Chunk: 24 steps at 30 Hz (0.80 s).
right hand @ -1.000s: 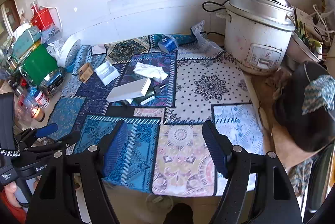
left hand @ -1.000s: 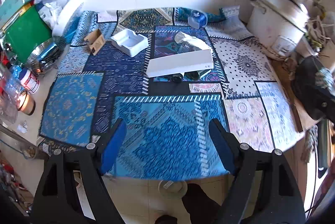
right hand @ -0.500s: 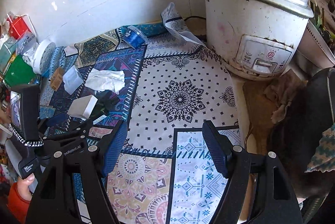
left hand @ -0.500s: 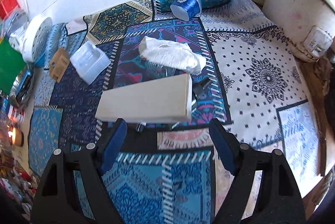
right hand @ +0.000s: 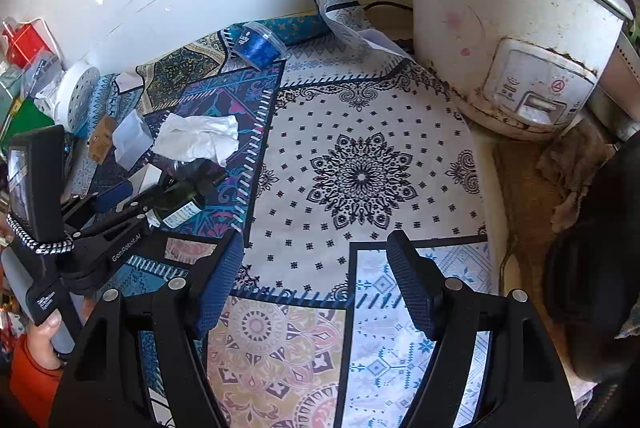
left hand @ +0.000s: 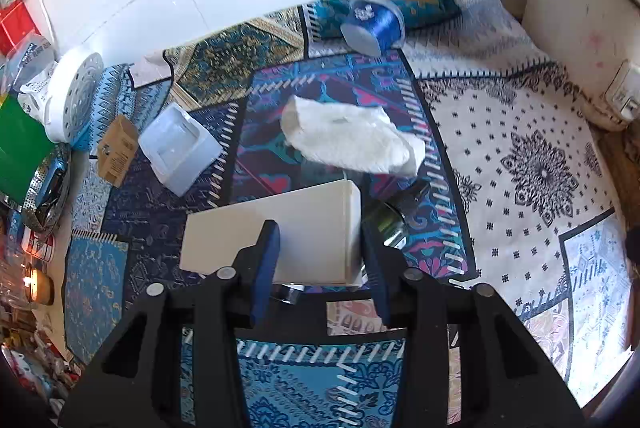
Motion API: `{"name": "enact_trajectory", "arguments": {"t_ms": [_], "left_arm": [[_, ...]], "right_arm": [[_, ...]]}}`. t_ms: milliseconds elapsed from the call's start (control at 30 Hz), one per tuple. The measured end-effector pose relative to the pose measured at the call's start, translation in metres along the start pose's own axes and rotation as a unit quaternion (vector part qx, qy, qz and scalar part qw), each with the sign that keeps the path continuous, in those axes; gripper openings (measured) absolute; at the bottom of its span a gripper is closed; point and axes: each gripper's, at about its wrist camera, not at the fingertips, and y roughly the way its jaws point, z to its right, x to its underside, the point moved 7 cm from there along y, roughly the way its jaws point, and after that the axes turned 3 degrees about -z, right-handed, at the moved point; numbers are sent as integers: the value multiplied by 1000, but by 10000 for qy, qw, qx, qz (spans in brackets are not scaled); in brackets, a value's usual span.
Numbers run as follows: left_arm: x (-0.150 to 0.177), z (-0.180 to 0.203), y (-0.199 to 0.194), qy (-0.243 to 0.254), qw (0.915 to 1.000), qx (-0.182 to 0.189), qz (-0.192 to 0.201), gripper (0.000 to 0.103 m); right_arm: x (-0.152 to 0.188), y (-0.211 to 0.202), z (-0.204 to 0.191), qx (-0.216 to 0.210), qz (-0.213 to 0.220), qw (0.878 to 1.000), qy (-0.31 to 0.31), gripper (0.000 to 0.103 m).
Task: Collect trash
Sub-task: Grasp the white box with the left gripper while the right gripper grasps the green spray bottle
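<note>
A white cardboard box (left hand: pixel 280 232) lies on the patterned cloth, and my left gripper (left hand: pixel 320 248) has its blue fingers on either side of the box's right end, closing on it. A crumpled white tissue (left hand: pixel 348 140) lies just behind the box, and a dark green bottle (left hand: pixel 388 224) lies by its right end. A blue plastic cup (left hand: pixel 372 24) lies on its side at the back. In the right wrist view the left gripper (right hand: pixel 120 204) shows at the left by the bottle (right hand: pixel 180 200) and tissue (right hand: pixel 200 140). My right gripper (right hand: pixel 316 284) is open and empty above the cloth.
A white plastic tray (left hand: pixel 180 148) and a small brown carton (left hand: pixel 118 152) lie left of the box. A large white rice cooker (right hand: pixel 512 28) stands at the back right. A white perforated disc (left hand: pixel 72 96) and a green item (left hand: pixel 20 148) crowd the left edge. A lit candle (left hand: pixel 36 284) stands at front left.
My left gripper moved forward and down to the white box, and its fingers narrowed around the box's right end. My right gripper moved forward over the white-patterned cloth and stayed open.
</note>
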Motion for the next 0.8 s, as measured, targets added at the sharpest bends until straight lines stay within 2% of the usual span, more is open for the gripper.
{"name": "enact_trajectory", "arguments": {"t_ms": [133,433,667,800], "left_arm": [[-9,-20,-26,-17,9992,-50,389,27],[-22,-111,-62,-931,9933,345,597,19],[-9,-166,-31,-1470,9865,714,142,18],[-1,-179,-22,-1582,9849,698,108,18]], "right_arm": [[-5,11,-25,-160,-71,9998,-95,71],[-2,51,-92,-665,-435,9965,-267,71],[-6,88,-116,-939,-638,9932,248,71],[-8,109,-117,-872,-736,9918,581,71]]}}
